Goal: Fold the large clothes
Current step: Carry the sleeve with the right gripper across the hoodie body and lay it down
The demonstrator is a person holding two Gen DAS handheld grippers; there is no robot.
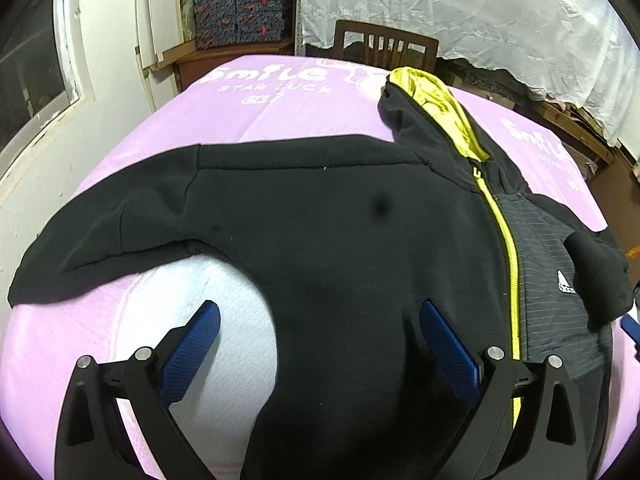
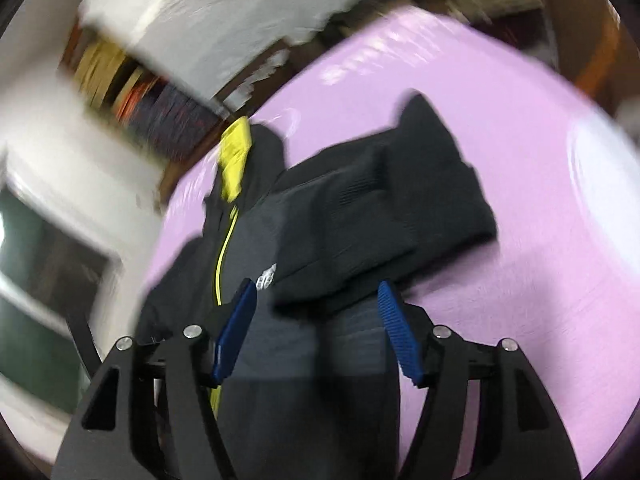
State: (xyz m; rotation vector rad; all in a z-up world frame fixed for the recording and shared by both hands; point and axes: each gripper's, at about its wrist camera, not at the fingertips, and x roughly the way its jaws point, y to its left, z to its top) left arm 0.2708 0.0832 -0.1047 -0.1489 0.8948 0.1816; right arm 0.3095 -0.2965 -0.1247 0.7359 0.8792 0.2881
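One black hooded jacket [image 1: 340, 220] lies face up on a table under a pink cloth [image 1: 280, 112], its yellow zip [image 1: 506, 248] closed and its yellow-lined hood [image 1: 436, 108] pointing toward the far edge. At the left, one sleeve [image 1: 100, 240] stretches out flat toward the table's edge. The left gripper [image 1: 320, 312] hangs above the jacket's lower body with its jaws spread wide and released; its left blue pad [image 1: 192, 352] is over bare cloth, its right pad [image 1: 448, 352] over black fabric, nothing pinched between them. Further right, the second sleeve [image 2: 384, 208] is folded back across the chest, covering part of the striped panel beside the white logo [image 1: 566, 282]. The right gripper [image 2: 318, 292] sits just short of that folded sleeve, jaws parted and gripping nothing, though this view is blurred. Two grippers and two sleeves show. One wooden chair [image 1: 384, 44] stands behind the table.
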